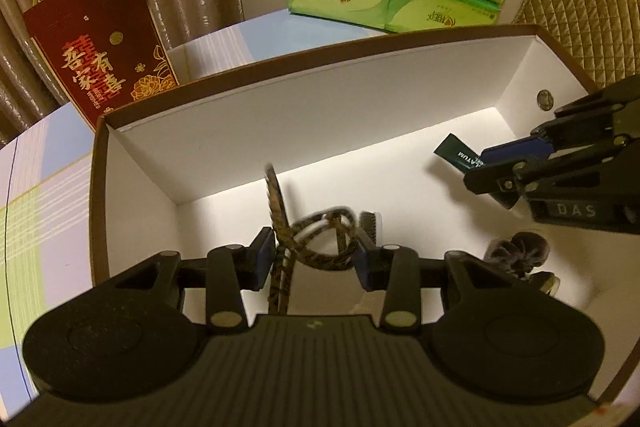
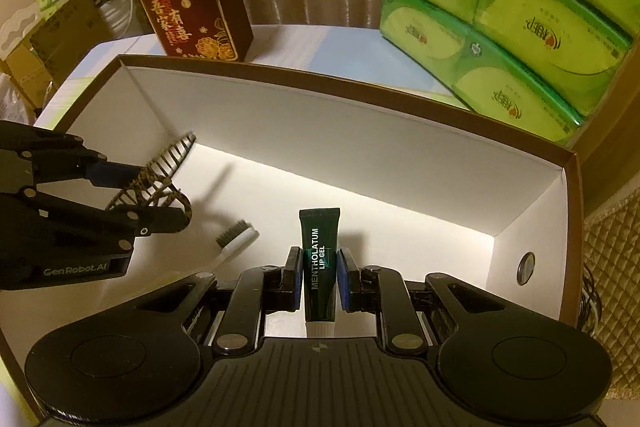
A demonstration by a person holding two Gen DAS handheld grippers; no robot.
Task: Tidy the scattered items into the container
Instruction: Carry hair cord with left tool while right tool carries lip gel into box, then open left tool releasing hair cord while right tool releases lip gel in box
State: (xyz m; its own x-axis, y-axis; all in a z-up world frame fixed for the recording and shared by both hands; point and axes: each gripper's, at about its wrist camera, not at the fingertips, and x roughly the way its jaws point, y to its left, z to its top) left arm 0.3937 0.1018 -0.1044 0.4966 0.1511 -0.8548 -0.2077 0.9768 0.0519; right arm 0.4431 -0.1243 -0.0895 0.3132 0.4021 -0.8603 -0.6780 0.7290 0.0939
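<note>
Both claws hang inside the box [image 2: 360, 131]. The left claw [image 1: 316, 259] grips a hair clip [image 1: 280, 211]; the right claw [image 2: 319, 279] pinches a lip gel tube [image 2: 320, 259]. Released from here, the clip may snag a pad or land on the toothbrush [image 2: 236, 239]; the tube may bounce.

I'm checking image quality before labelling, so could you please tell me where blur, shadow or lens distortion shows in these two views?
Left wrist view: the hair claw clip in the left tongs is smeared by blur, and the box rim bows. Right wrist view: the lip gel tube reads sharp, the toothbrush slightly soft; shadow covers the near floor, a bright band lies along the far wall.
</note>
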